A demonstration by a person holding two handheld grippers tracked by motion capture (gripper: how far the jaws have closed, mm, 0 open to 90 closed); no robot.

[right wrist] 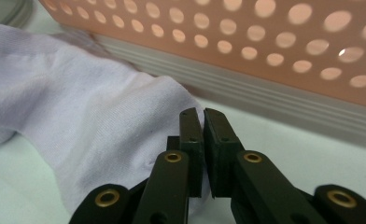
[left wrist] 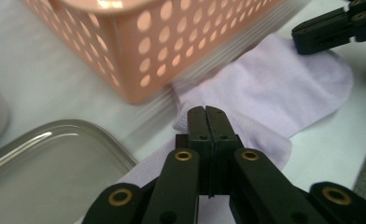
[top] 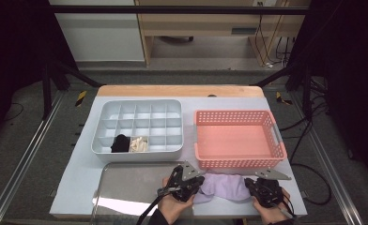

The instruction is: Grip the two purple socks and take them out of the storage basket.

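Sock: the pale lilac sock (top: 225, 186) lies flat on the tabletop (top: 81, 168), stretched between the two grippers along the near edge, just in front of the pink basket (top: 238, 138).
Edges: the sock's far side runs right up against the basket's near wall; in the left gripper view the metal tray (left wrist: 55, 158) sits close on the sock's other end, its rounded rim beside the cloth.
Open room: a narrow strip of bare tabletop lies in front of the sock, then the table's near edge; the basket is open on top, and the grey divider box (top: 137, 126) stands well apart at the far left with a black bundle (top: 120, 143) and a cream bundle (top: 139, 144) in its near row.
Left gripper: the left gripper (left wrist: 205, 122) has its fingers pressed together over one end of the sock; whether cloth is pinched between them, I cannot tell.
Right gripper: the right gripper (right wrist: 203, 128) shows a thin slit between its fingers, at the sock's rounded end, seemingly nipping the cloth's edge, though the contact is hidden.
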